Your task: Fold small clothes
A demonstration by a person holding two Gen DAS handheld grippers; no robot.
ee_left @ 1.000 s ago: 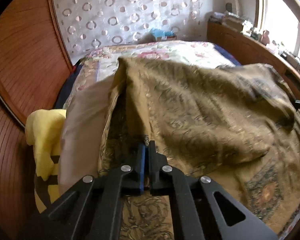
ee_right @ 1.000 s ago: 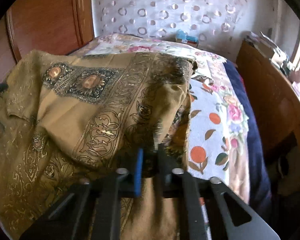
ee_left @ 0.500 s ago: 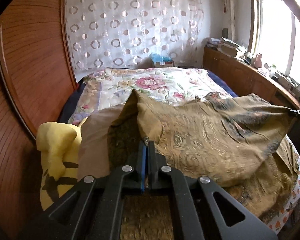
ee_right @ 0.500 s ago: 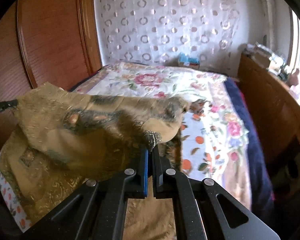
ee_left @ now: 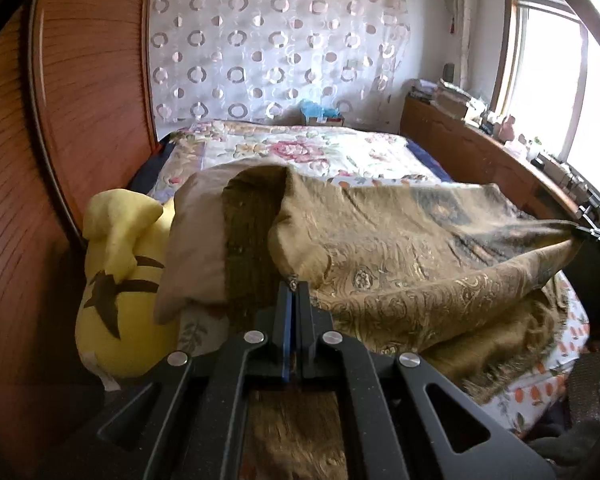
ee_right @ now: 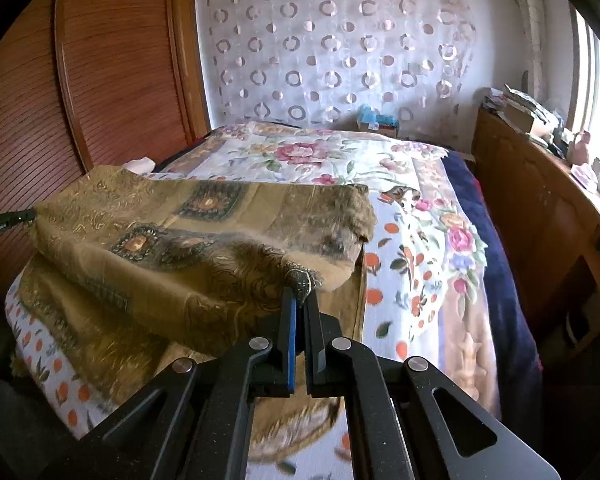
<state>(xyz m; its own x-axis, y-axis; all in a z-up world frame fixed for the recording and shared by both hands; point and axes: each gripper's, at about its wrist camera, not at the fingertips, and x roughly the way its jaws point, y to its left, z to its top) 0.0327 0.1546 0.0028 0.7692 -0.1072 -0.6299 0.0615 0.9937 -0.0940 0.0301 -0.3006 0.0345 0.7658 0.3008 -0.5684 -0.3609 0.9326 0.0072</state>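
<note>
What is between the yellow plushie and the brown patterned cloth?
In the left wrist view, a tan pillow lies between the yellow plushie and the brown patterned cloth.

Both fisheye views look low along the bed (ee_left: 300, 148) toward the circle-patterned curtain (ee_left: 268, 40): the left one from its wardrobe-side corner, the right one from its window-side corner, sharing the floral bedspread (ee_right: 340, 160) and curtain.
</note>
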